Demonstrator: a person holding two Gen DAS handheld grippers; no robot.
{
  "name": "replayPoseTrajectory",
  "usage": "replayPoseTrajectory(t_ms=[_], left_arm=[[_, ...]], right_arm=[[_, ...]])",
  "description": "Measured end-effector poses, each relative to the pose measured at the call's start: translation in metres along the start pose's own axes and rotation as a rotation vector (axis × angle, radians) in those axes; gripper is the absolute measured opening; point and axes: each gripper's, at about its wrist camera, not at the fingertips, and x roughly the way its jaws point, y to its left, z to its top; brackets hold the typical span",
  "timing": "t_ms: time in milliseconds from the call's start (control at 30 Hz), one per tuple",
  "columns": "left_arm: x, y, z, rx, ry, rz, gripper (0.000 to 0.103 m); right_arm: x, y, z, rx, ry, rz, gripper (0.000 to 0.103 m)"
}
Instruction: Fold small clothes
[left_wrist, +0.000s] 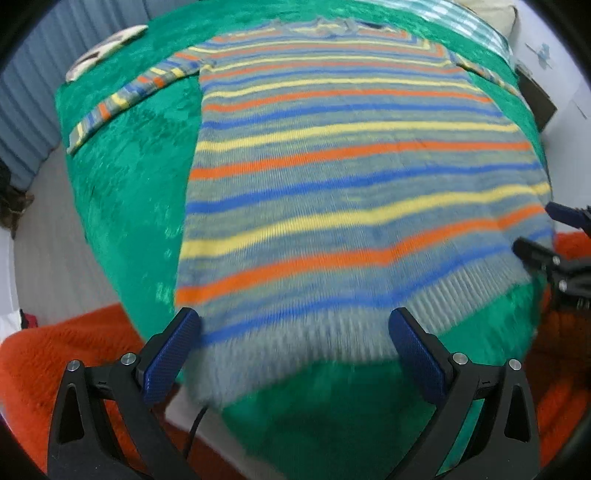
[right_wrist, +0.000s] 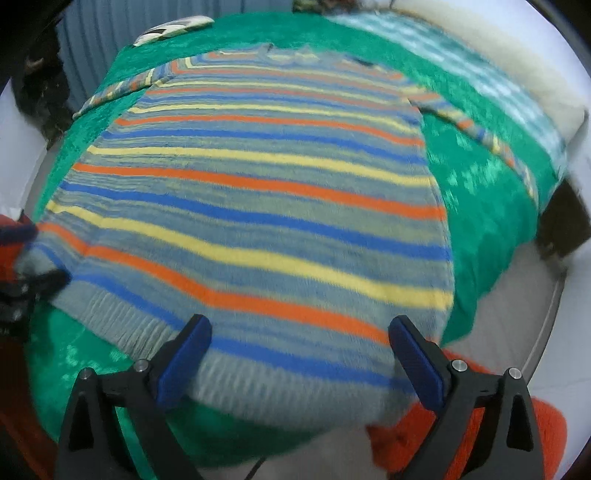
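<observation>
A striped knit sweater (left_wrist: 351, 155) in grey, blue, yellow and orange lies flat on a green blanket (left_wrist: 129, 177), sleeves spread out. It also shows in the right wrist view (right_wrist: 258, 192). My left gripper (left_wrist: 295, 347) is open, with its fingers either side of the hem's left corner. My right gripper (right_wrist: 299, 350) is open over the hem's right corner. The right gripper also shows at the right edge of the left wrist view (left_wrist: 543, 236). The left gripper shows blurred at the left edge of the right wrist view (right_wrist: 26, 258).
The green blanket (right_wrist: 480, 206) covers a bed. A black-and-white object (left_wrist: 107, 50) lies at the far left corner. An orange fuzzy cover (left_wrist: 55, 354) lies below the bed's near edge. A striped pillow (right_wrist: 424, 48) is at the far right.
</observation>
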Motion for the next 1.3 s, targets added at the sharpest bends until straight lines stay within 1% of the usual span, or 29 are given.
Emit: replayPoseTrajectory(t_ms=[33, 67, 133, 233, 267, 333, 400, 467, 500, 533, 567, 600, 633, 667, 700, 767, 800, 833, 900, 967, 1000, 1067, 1100, 1133, 1167, 1200, 1233, 1300], left_arm=[[-0.005, 0.001, 0.001, 0.007, 0.005, -0.007, 0.102], [-0.015, 0.003, 0.004, 0.010, -0.012, -0.013, 0.102], [-0.035, 0.010, 0.014, -0.006, -0.083, -0.011, 0.102], [-0.056, 0.027, 0.047, -0.066, -0.202, -0.019, 0.102], [-0.058, 0.033, 0.059, -0.094, -0.228, -0.015, 0.102], [-0.057, 0.043, 0.081, -0.162, -0.265, -0.014, 0.102], [-0.053, 0.051, 0.095, -0.221, -0.305, -0.037, 0.102], [-0.045, 0.052, 0.103, -0.242, -0.338, -0.035, 0.102], [-0.037, 0.051, 0.104, -0.241, -0.352, -0.007, 0.102], [-0.035, 0.053, 0.103, -0.240, -0.359, 0.014, 0.102], [-0.027, 0.052, 0.099, -0.235, -0.370, 0.046, 0.102], [-0.019, 0.051, 0.092, -0.231, -0.375, 0.073, 0.102], [-0.015, 0.053, 0.089, -0.232, -0.373, 0.083, 0.102], [-0.007, 0.055, 0.081, -0.238, -0.365, 0.086, 0.102], [0.001, 0.058, 0.075, -0.246, -0.347, 0.079, 0.102], [0.013, 0.064, 0.075, -0.268, -0.294, 0.058, 0.102], [0.016, 0.065, 0.077, -0.282, -0.278, 0.041, 0.102], [0.017, 0.065, 0.080, -0.291, -0.282, 0.036, 0.102], [0.018, 0.064, 0.083, -0.292, -0.292, 0.057, 0.102], [0.022, 0.060, 0.085, -0.279, -0.279, 0.071, 0.102], [0.026, 0.058, 0.085, -0.273, -0.263, 0.073, 0.102], [0.031, 0.056, 0.085, -0.272, -0.241, 0.067, 0.102], [0.032, 0.054, 0.085, -0.272, -0.234, 0.064, 0.102], [0.034, 0.054, 0.085, -0.271, -0.233, 0.063, 0.102], [0.033, 0.052, 0.085, -0.265, -0.235, 0.066, 0.102], [0.032, 0.051, 0.085, -0.262, -0.238, 0.068, 0.102], [0.031, 0.051, 0.084, -0.260, -0.242, 0.069, 0.102], [0.028, 0.051, 0.081, -0.261, -0.251, 0.064, 0.102]], right_arm=[[-0.005, -0.004, 0.001, 0.015, 0.021, 0.033, 0.096], [-0.012, -0.008, 0.002, 0.028, 0.012, 0.058, 0.096], [-0.030, -0.021, 0.006, 0.061, -0.065, 0.094, 0.096], [-0.051, -0.050, 0.025, 0.110, -0.167, 0.121, 0.096], [-0.058, -0.070, 0.038, 0.148, -0.221, 0.146, 0.096], [-0.062, -0.101, 0.055, 0.231, -0.272, 0.179, 0.096], [-0.059, -0.156, 0.077, 0.388, -0.321, 0.234, 0.096], [-0.053, -0.205, 0.090, 0.535, -0.368, 0.299, 0.095], [-0.048, -0.230, 0.095, 0.604, -0.389, 0.315, 0.094], [-0.043, -0.248, 0.097, 0.657, -0.402, 0.318, 0.094], [-0.034, -0.283, 0.100, 0.751, -0.418, 0.318, 0.093], [-0.027, -0.306, 0.102, 0.801, -0.418, 0.312, 0.093], [-0.015, -0.334, 0.105, 0.858, -0.403, 0.295, 0.090], [-0.006, -0.352, 0.107, 0.887, -0.383, 0.276, 0.086], [0.002, -0.368, 0.110, 0.906, -0.365, 0.255, 0.082], [0.027, -0.396, 0.118, 0.925, -0.330, 0.258, 0.082], [0.036, -0.404, 0.122, 0.930, -0.315, 0.246, 0.079], [0.045, -0.408, 0.125, 0.931, -0.305, 0.228, 0.079], [0.059, -0.412, 0.128, 0.930, -0.283, 0.225, 0.079], [0.074, -0.415, 0.134, 0.929, -0.259, 0.247, 0.077], [0.081, -0.413, 0.139, 0.915, -0.241, 0.265, 0.074], [0.094, -0.408, 0.145, 0.886, -0.154, 0.239, 0.071], [0.101, -0.406, 0.147, 0.872, -0.120, 0.222, 0.063], [0.103, -0.405, 0.147, 0.854, -0.099, 0.201, 0.044], [0.101, -0.402, 0.150, 0.824, -0.075, 0.155, 0.034], [0.098, -0.401, 0.153, 0.808, -0.071, 0.143, 0.018], [0.090, -0.402, 0.155, 0.803, -0.077, 0.146, 0.006], [0.071, -0.402, 0.164, 0.784, -0.106, 0.133, 0.003]])
